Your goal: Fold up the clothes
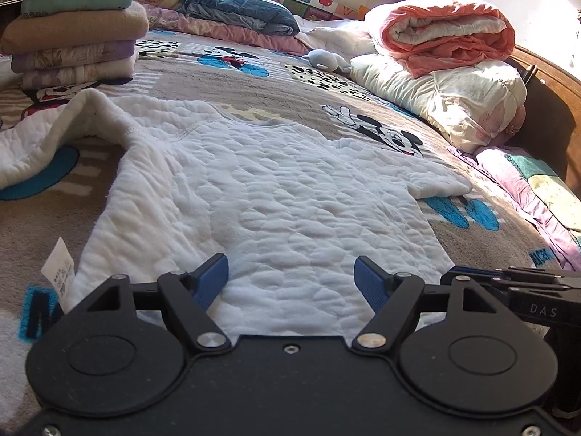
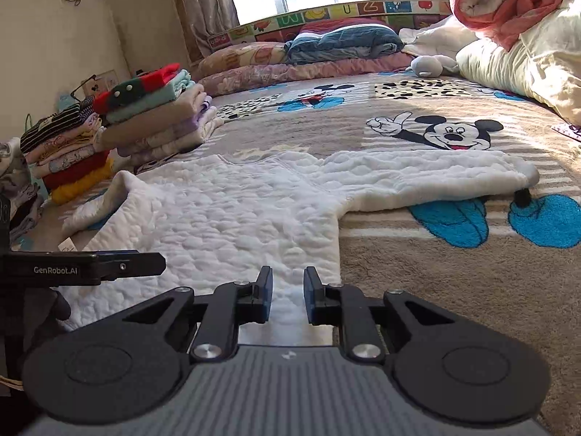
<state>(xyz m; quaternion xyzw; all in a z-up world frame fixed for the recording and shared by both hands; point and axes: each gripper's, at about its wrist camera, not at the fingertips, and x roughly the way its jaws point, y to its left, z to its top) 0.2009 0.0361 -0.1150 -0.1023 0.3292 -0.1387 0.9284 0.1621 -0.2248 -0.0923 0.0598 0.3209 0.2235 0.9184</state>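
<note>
A white quilted long-sleeved top (image 1: 276,196) lies flat on the Mickey Mouse bedspread (image 1: 308,98), hem toward me, both sleeves spread out. It also shows in the right wrist view (image 2: 232,214). My left gripper (image 1: 291,281) is open wide just above the hem's middle, holding nothing. My right gripper (image 2: 288,296) hovers over the hem's right corner, its jaws narrowly apart with nothing between them. The left sleeve (image 1: 61,127) is bunched and raised. A white care label (image 1: 59,267) sticks out at the left hem.
A stack of folded clothes (image 1: 72,25) stands at the far left, with a second stack (image 2: 69,152) beside it. Rolled orange and cream quilts (image 1: 446,65) lie along the right edge. Pillows and a blue blanket (image 1: 239,11) line the headboard. A wooden bed frame (image 1: 544,109) is at right.
</note>
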